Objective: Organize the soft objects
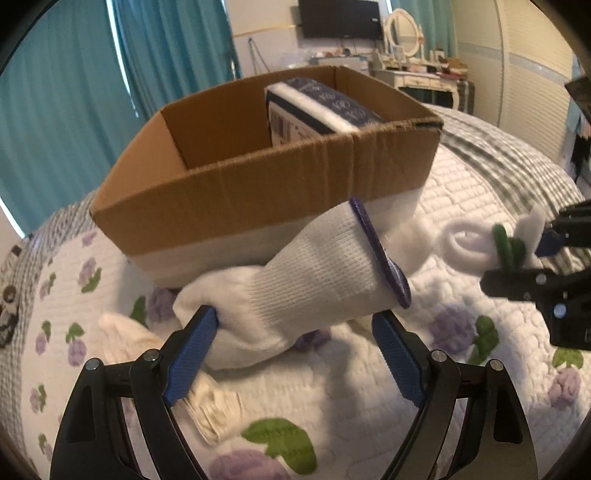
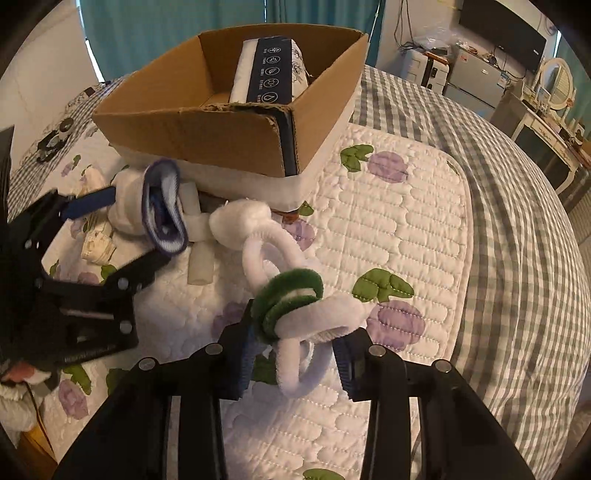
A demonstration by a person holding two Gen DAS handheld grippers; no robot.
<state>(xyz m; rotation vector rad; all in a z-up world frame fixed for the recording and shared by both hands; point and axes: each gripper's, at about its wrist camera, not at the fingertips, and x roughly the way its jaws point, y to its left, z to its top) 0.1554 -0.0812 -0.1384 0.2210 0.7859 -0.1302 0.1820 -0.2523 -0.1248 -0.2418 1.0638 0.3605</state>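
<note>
A bed covered by a white quilt printed with purple flowers and green leaves is seen in both wrist views, with a grey-checked blanket beyond it. An open cardboard box is set on the quilt, and a dark blue pack of tissues is leaned inside it against the far wall. The left gripper is held with its jaws wide, and a rolled white sock with a purple cuff is placed between its blue pads; the left pad is touched by the sock's toe end, while the right pad is kept apart from the fabric, so no squeeze is shown. The sock is lain just in front of the box, its cuff pointed toward the other tool. The right gripper is narrowed and clamped on a fluffy white plush toy with loops and a green ring, which is raised a little above the quilt, near the box's front corner. A second white plush piece is attached at the toy's far end, close to the sock. A crumpled cream cloth is left on the quilt beside the left tool. A dresser with an oval mirror and a wall television are seen in the background.
</note>
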